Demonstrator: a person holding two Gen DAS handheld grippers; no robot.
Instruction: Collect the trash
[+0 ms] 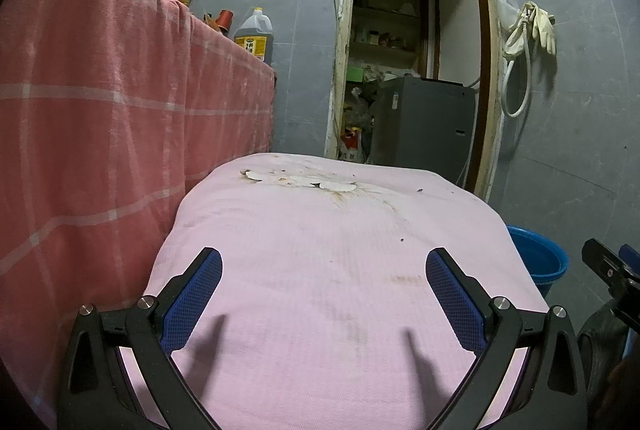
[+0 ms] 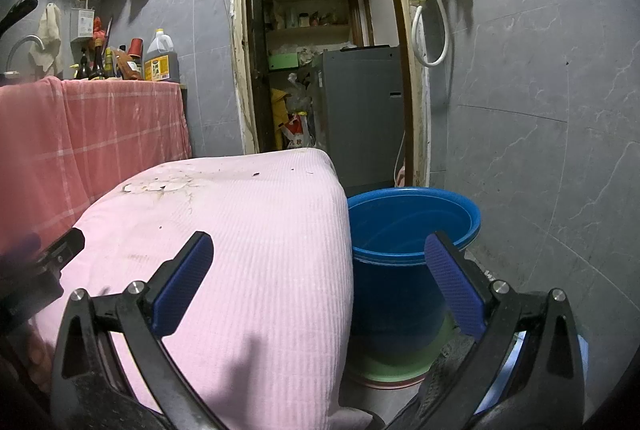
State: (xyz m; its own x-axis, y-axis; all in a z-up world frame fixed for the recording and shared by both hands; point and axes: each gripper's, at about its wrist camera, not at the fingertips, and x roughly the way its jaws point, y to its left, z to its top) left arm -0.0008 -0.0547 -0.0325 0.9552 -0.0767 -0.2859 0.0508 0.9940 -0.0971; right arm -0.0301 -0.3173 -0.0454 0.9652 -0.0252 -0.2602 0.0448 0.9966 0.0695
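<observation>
Trash here looks to be pale flakes [image 1: 298, 182] and dark specks at the far end of the pink cloth [image 1: 320, 290], probably light, thin and crumbly, best pinched gently at an edge, with left gripper [image 1: 324, 294] and right gripper [image 2: 320, 282] both spread apart, empty, blue bucket [image 2: 412, 226] rightmost.

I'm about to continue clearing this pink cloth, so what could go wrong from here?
1. The small dark crumbs are tiny; the open right tongs may pinch the pink cloth instead.
2. The pale flakes look thin and stuck and could crumble.
3. Trash dropped towards the blue bucket could miss and land on the floor.
</observation>
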